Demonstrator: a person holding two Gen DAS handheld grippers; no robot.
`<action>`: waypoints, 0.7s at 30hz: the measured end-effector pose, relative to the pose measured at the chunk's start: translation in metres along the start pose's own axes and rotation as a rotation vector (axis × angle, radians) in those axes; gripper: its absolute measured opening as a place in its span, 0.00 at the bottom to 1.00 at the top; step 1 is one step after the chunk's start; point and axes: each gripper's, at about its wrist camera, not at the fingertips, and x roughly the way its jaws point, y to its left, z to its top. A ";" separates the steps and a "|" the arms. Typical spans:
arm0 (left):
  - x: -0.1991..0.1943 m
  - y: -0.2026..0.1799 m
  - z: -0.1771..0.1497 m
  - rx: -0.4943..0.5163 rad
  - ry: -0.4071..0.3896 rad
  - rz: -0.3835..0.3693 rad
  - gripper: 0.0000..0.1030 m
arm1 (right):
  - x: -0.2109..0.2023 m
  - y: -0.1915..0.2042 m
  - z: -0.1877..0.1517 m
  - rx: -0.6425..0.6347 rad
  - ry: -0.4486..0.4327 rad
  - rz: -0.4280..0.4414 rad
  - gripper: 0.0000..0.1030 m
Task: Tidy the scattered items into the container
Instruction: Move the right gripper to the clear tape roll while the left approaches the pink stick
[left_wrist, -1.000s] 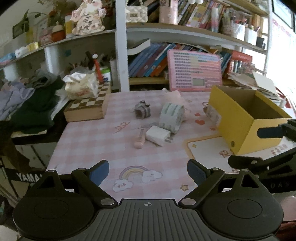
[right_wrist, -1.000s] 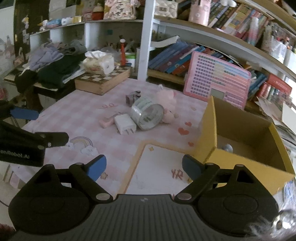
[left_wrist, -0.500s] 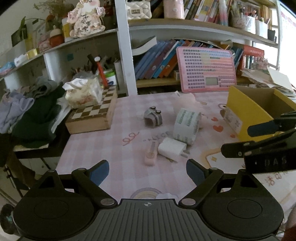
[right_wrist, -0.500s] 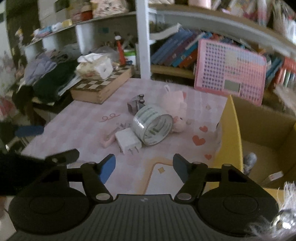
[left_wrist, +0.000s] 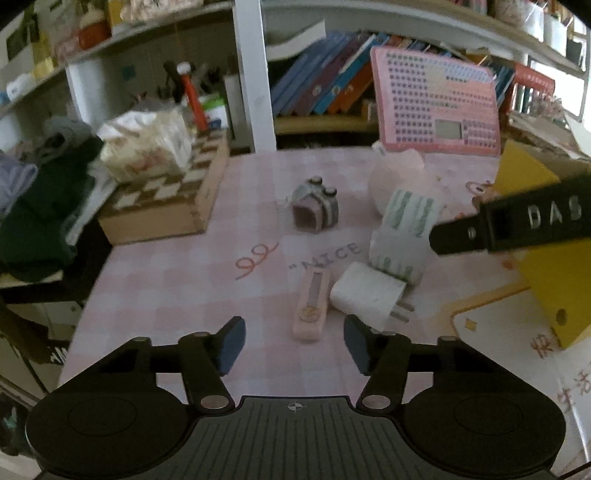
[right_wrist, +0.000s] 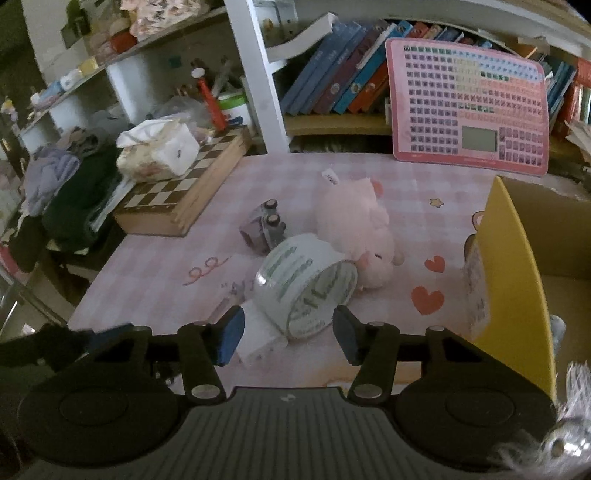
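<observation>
Scattered on the pink checked table mat (left_wrist: 177, 280) lie a pink stick-shaped item (left_wrist: 312, 306), a white charger plug (left_wrist: 365, 295), a patterned tape roll (right_wrist: 306, 288), a pink plush (right_wrist: 354, 232) and a small grey-purple toy (right_wrist: 264, 229). The yellow cardboard box (right_wrist: 513, 277) stands open at the right. My left gripper (left_wrist: 293, 347) hovers just short of the pink stick's near end, its jaws closing with nothing pressed between them. My right gripper (right_wrist: 288, 336) straddles the tape roll's near side, jaws closing, and the pads do not appear to touch it.
A chessboard box (right_wrist: 177, 199) with a tissue pack (right_wrist: 159, 155) on it sits at the back left, beside a pile of clothes (right_wrist: 74, 192). A pink button board (right_wrist: 469, 107) leans on the bookshelf. The right gripper's finger (left_wrist: 517, 225) crosses the left wrist view.
Both grippers have moved forward and down toward the items, which now look larger. Both pairs of jaws have narrowed. The right gripper now frames the tape roll.
</observation>
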 end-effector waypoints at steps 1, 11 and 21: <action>0.005 0.000 0.001 0.003 0.006 -0.002 0.53 | 0.005 -0.001 0.003 0.005 0.006 0.000 0.50; 0.049 0.001 0.010 0.012 0.081 -0.028 0.41 | 0.041 -0.011 0.022 0.068 0.058 0.021 0.44; 0.054 0.000 0.012 0.002 0.067 -0.066 0.22 | 0.049 -0.012 0.027 0.080 0.047 0.094 0.27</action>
